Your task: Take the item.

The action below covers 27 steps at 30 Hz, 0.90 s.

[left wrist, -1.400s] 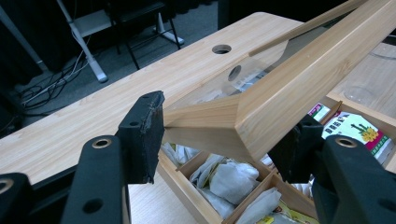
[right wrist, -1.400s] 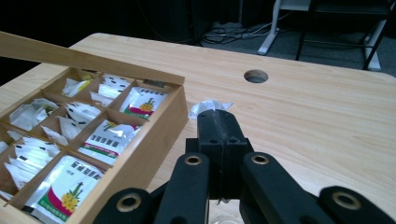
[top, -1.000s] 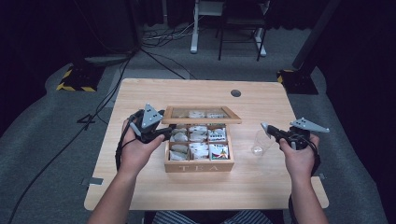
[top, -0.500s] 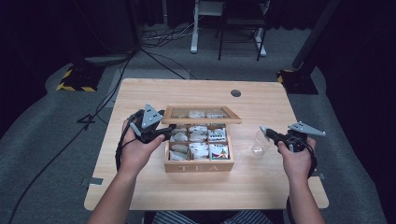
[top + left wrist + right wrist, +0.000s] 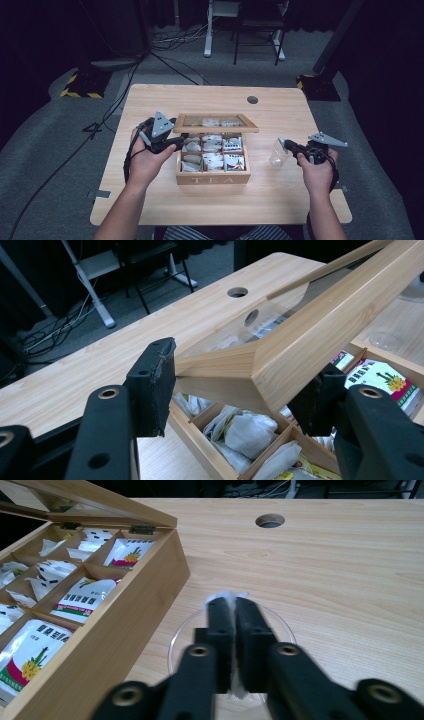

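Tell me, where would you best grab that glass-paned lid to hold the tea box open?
Grip the wooden frame at a free front corner of the lid, coming in from the tea box's side. The middle is a clear pane and the hinges sit on the back edge, so that corner probably gives solid wood and good leverage. The left gripper's fingers clamp there.

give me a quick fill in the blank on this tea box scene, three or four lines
1. The left tool is shut on a corner of the box's ____, holding it raised.
2. The word on the front of the wooden box reads ____.
3. The right tool holds a white tea bag above a clear ____.
4. The round hole in the table lies on the ____ side of the box.

Missing words: lid; TEA; cup; far
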Each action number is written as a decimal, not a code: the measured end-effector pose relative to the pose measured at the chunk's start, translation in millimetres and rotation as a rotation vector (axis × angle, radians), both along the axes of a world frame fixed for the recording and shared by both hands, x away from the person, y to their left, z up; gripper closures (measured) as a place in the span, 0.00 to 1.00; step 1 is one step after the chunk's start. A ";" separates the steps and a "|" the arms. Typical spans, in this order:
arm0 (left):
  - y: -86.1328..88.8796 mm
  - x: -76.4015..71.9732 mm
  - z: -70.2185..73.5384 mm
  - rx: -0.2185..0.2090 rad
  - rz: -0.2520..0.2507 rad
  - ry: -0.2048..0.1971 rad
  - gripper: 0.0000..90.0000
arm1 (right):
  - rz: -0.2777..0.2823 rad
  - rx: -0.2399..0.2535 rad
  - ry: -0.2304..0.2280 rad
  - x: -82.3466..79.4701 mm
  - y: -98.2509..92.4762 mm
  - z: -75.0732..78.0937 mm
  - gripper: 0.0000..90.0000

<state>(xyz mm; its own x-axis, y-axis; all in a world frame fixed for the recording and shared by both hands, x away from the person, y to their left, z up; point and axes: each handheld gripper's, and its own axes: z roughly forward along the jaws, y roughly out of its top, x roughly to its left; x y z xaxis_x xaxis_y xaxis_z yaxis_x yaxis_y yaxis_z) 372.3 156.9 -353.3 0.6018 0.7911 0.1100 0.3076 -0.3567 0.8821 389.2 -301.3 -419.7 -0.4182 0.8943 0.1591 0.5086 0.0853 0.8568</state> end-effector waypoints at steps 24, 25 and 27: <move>0.1 -0.6 -0.5 0.006 -0.003 0.011 0.46 | -0.042 -0.095 0.015 7.3 -36.0 10.3 0.54; 0.1 -0.6 -0.6 0.007 -0.003 0.011 0.46 | -0.044 -0.103 0.025 7.1 -38.5 10.6 0.54; -0.1 -1.1 -1.1 0.007 -0.002 0.012 0.46 | -0.034 -0.123 0.042 7.7 -43.9 9.9 0.54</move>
